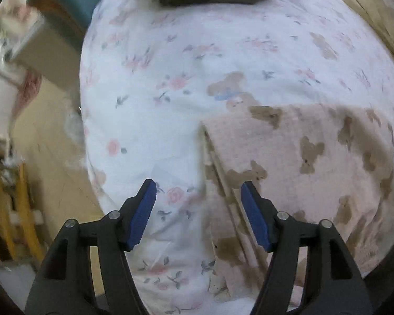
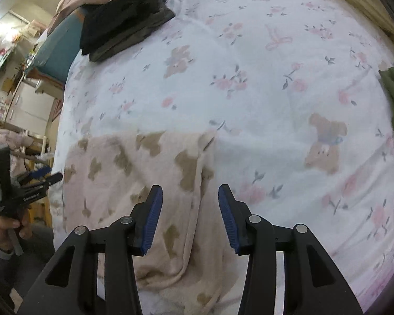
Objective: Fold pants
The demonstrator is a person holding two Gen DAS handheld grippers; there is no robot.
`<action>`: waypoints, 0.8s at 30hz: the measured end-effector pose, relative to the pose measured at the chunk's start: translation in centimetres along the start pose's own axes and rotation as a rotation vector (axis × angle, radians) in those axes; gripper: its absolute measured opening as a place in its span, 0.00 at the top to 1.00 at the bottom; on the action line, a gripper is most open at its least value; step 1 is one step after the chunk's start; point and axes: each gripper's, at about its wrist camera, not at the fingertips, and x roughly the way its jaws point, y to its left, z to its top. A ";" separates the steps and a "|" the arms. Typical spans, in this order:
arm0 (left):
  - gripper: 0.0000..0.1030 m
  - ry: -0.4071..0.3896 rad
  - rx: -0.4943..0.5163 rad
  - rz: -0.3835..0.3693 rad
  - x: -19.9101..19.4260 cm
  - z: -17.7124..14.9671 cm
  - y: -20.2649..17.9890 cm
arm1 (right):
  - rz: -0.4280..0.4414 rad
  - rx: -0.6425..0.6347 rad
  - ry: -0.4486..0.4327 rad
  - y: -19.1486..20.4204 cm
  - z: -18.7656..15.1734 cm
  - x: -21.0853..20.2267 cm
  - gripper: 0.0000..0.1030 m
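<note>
Two tools are hovering with jaws spread wide over pink bear-print pants (image 2: 144, 183) lying on the bed (image 2: 275, 92).
The left tool (image 1: 198, 191) is straddling the pants' left edge; the right tool (image 2: 190, 197) is straddling their right edge, both gripping nothing.

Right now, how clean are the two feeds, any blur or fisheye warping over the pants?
Left wrist view: motion blur smears the pants and room edges. Right wrist view: sharper, pants readable, bedsheet bulging with fisheye distortion; soft even light, no glare.
</note>
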 end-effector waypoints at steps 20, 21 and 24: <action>0.94 0.038 0.089 -0.232 5.9 5.3 -2.6 | 0.052 -0.137 0.152 -0.4 4.9 6.5 0.47; 0.94 0.044 0.116 -0.229 5.9 5.3 -3.1 | 0.060 -0.150 0.174 -0.1 4.7 6.8 0.61; 0.95 0.037 0.160 -0.215 5.2 5.8 -4.0 | 0.043 -0.227 0.189 1.1 4.9 7.1 0.89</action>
